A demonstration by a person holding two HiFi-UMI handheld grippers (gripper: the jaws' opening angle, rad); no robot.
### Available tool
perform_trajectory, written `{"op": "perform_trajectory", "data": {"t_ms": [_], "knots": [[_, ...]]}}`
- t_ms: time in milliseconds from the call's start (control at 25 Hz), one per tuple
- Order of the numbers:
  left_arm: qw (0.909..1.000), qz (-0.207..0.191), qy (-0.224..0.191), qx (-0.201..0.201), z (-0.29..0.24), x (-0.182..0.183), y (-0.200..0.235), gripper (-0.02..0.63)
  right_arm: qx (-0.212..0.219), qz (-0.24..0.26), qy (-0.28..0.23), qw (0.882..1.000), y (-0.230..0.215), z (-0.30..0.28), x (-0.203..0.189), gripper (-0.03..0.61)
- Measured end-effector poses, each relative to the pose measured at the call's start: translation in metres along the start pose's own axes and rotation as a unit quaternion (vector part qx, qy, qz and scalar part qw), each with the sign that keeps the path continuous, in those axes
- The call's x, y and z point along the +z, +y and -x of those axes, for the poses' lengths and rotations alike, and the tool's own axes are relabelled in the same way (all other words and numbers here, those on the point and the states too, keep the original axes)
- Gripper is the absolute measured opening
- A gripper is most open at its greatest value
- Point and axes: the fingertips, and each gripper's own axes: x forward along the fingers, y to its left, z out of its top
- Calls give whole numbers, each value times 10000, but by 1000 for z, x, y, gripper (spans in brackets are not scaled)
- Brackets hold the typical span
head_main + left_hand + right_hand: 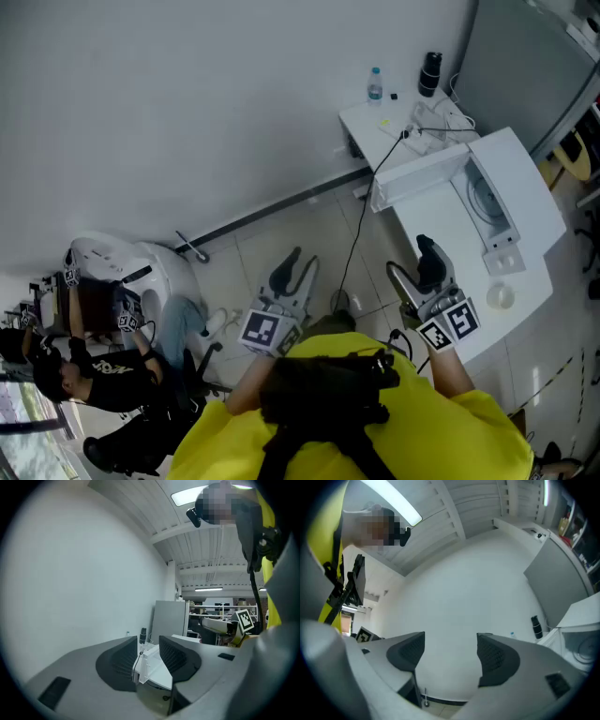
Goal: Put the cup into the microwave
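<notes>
White wall (187, 112), white microwave (525, 202), black-and-white square-patterned marker cubes (262, 329)

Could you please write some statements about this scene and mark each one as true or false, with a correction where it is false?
1. The right gripper holds the cup. False: its jaws stand apart and empty. A small pale round thing, probably the cup, sits on the white table.
2. The left gripper is empty. True.
3. A black flask stands at the table's far end. True.
4. The water bottle lies on the floor. False: it stands upright on the table.
</notes>
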Motion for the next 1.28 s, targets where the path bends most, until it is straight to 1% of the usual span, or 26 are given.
{"op": "perform_trajectory", "data": {"t_ms": [80,160,240,280,360,440,480,560,640,720,800,840,880,1000,1120,1160,1200,1280], "knots": [[9999,-45,24,-124,-32,9,15,140,-257,63,-43,9996,-22,-20,5,357],[9991,-164,67,-373,-67,17,23,130,-588,158,-117,9981,-46,-33,12,357],[9962,-256,122,-818,-106,25,17,126,-1130,204,-248,9931,-72,-25,21,357],[9937,-282,150,-1079,-124,27,8,123,-1464,207,-315,9885,-84,-12,25,359],[9875,-334,157,-1535,-158,28,-15,92,-2140,220,-394,9758,-115,22,27,359],[9802,-367,138,-1941,-192,22,-43,92,-2793,161,-462,9589,-150,63,24,359],[9758,-374,166,-2147,-208,17,-59,92,-3121,111,-523,9485,-166,84,23,359],[9649,-437,355,-2565,-237,3,-95,92,-3728,54,-659,9256,-187,129,22,359],[9529,-505,496,-2949,-262,-8,-133,92,-4199,76,-759,9044,-199,167,25,359],[9402,-539,570,-3315,-286,-15,-171,92,-4575,146,-829,8852,-211,196,30,359],[9266,-542,656,-3663,-306,-21,-206,92,-4910,180,-857,8668,-223,219,33,359],[9202,-534,705,-3814,-315,-24,-221,92,-5051,180,-844,8587,-228,229,32,406],[9144,-525,742,-3944,-324,-27,-235,92,-5184,192,-829,8509,-233,237,32,430],[9004,-567,777,-4243,-346,-33,-270,92,-5575,259,-861,8253,-244,265,31,430],[8901,-653,820,-4435,-361,-44,-296,92,-5906,184,-809,8027,-258,291,18,431],[8882,-662,839,-4468,-366,-49,-302,92,-6001,140,-738,7964,-265,299,10,489],[8868,-672,854,-4492,-370,-55,-307,92,-6097,96,-655,7899,-272,306,0,508],[8836,-720,911,-4536,-377,-68,-315,92,-6283,19,-488,7764,-287,320,-20,508]]}}
